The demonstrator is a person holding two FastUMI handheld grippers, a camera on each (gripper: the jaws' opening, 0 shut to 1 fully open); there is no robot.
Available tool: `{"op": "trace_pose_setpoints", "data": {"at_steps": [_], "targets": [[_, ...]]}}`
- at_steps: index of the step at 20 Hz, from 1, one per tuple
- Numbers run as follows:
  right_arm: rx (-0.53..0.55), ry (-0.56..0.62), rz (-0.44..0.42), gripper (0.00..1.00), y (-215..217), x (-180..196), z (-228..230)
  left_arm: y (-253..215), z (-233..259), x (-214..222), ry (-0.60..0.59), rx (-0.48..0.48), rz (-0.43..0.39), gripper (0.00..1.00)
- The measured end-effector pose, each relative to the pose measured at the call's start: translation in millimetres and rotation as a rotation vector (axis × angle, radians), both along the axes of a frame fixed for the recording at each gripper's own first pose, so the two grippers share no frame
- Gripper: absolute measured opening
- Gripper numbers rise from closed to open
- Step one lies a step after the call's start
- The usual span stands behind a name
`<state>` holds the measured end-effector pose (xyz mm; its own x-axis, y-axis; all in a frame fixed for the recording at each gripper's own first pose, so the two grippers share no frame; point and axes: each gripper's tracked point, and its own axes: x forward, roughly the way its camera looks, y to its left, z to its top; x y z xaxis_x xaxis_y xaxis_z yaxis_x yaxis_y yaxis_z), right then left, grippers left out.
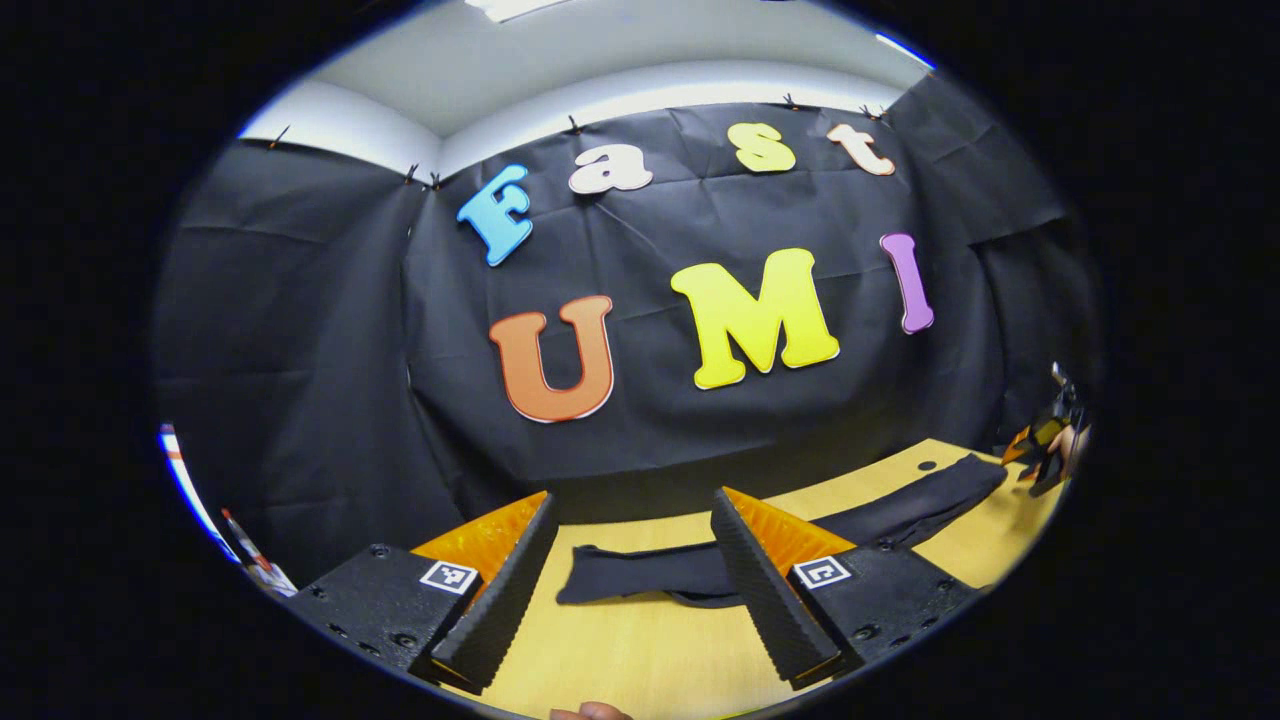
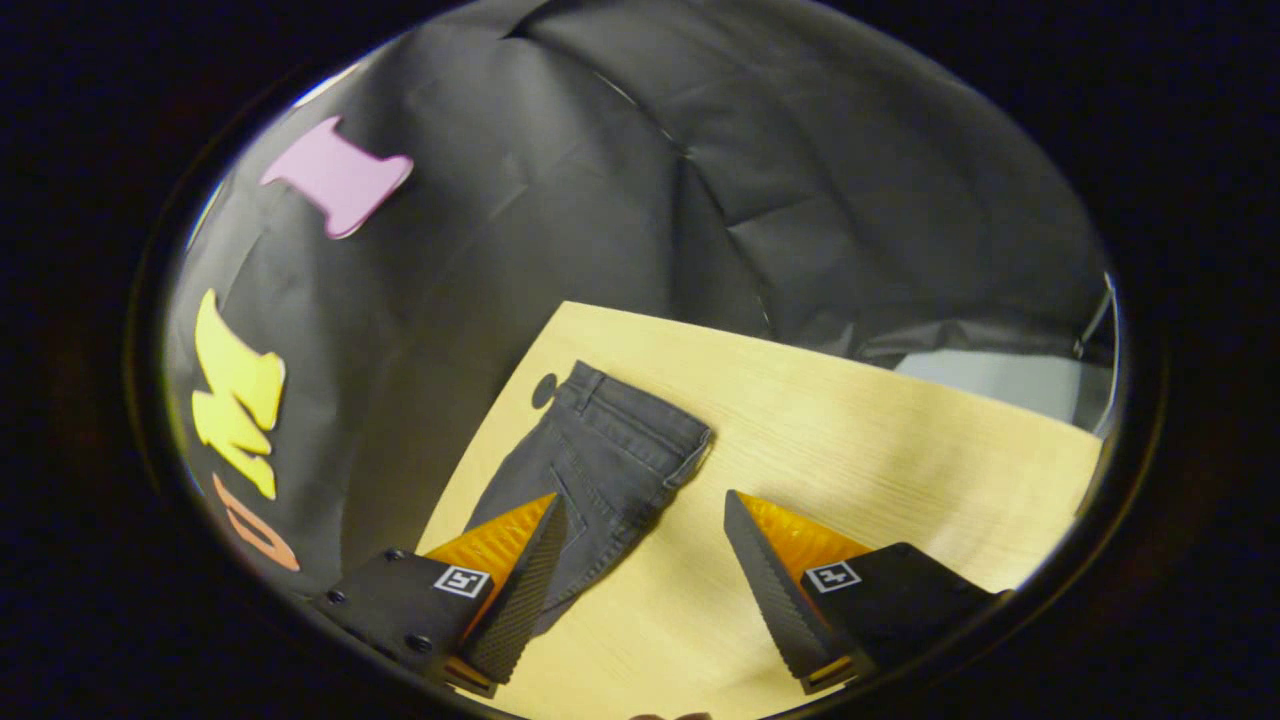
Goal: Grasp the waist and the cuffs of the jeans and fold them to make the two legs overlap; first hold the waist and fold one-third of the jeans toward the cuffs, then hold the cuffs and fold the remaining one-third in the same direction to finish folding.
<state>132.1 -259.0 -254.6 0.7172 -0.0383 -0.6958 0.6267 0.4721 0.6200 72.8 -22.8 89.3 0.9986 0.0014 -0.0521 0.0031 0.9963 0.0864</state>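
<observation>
Dark jeans lie flat and lengthwise on the light wooden table, legs overlapped, the cuff end nearest my left gripper. My left gripper hovers open above the cuffs, touching nothing. In the right gripper view the waist end of the jeans lies near the table's far corner. My right gripper is open above the table, its left finger over the jeans' thigh part, with nothing held. The right gripper and the hand holding it also show at the far right of the left gripper view, beyond the waist.
The booth's black cloth wall hangs close behind the table's far edge. A small dark round hole sits in the table by the waistband. Bare tabletop stretches right of the jeans in the right gripper view.
</observation>
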Motion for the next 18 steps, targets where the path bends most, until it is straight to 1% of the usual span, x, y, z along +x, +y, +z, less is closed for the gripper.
{"op": "trace_pose_setpoints", "data": {"at_steps": [2, 3, 4, 5, 6, 7, 8, 9, 10, 11, 12, 13, 14, 15, 16, 17, 18], "targets": [[0.053, 0.002, -0.032, 0.98, -11.1, 0.7, -5.1, 2.3, -0.5, -0.2, 0.013, -0.017, 0.023, 0.99], [0.064, 0.001, -0.044, 0.93, -15.9, 0.0, -6.4, 4.9, 2.9, 2.5, 0.013, -0.015, 0.033, 0.94], [0.077, -0.001, -0.053, 0.93, -16.6, -1.0, -5.2, 7.4, 6.0, 5.0, 0.011, -0.018, 0.041, 0.99], [0.096, -0.023, -0.061, 0.93, -17.3, 0.6, -1.6, 9.0, 10.3, 7.3, 0.008, -0.027, 0.049, 0.99], [0.106, -0.035, -0.073, 0.92, -27.6, -3.2, 1.4, 12.8, 15.2, 10.0, 0.005, -0.038, 0.062, 1.00], [0.120, -0.046, -0.076, 0.92, -32.7, -7.0, 4.0, 17.5, 18.2, 12.6, 0.002, -0.052, 0.077, 1.00], [0.134, -0.054, -0.074, 0.96, -38.7, -14.1, 9.4, 20.7, 22.2, 13.9, 0.000, -0.072, 0.087, 1.00], [0.142, -0.065, -0.079, 0.90, -44.6, -18.7, 14.1, 23.1, 24.4, 17.1, 0.000, -0.094, 0.096, 1.00], [0.144, -0.066, -0.084, 0.87, -40.9, -13.6, 10.1, 25.3, 25.2, 19.0, 0.000, -0.115, 0.102, 0.99], [0.142, -0.060, -0.092, 0.84, -43.4, -16.3, 6.1, 27.1, 25.7, 21.7, 0.003, -0.136, 0.109, 0.98], [0.146, -0.057, -0.101, 0.70, -45.6, -19.5, -1.1, 29.5, 25.8, 24.3, 0.006, -0.158, 0.114, 0.99], [0.162, -0.068, -0.113, 0.58, -48.5, -22.7, -2.7, 31.3, 25.0, 27.6, 0.012, -0.180, 0.122, 0.94], [0.179, -0.084, -0.120, 0.46, -48.1, -20.6, -0.4, 35.0, 23.5, 29.6, 0.018, -0.202, 0.130, 0.94], [0.175, -0.072, -0.115, 0.41, -47.7, -22.6, -4.4, 37.3, 22.0, 32.8, 0.028, -0.225, 0.137, 0.94], [0.157, -0.075, -0.107, 0.34, -50.8, -26.6, -5.2, 39.8, 20.2, 33.2, 0.036, -0.247, 0.143, 0.99], [0.139, -0.074, -0.085, 0.28, -49.7, -26.1, -9.4, 41.2, 20.5, 34.8, 0.040, -0.261, 0.146, 0.94], [0.109, -0.070, -0.075, 0.16, -49.6, -25.9, -9.5, 43.5, 20.4, 35.7, 0.041, -0.268, 0.150, 0.99]]}}
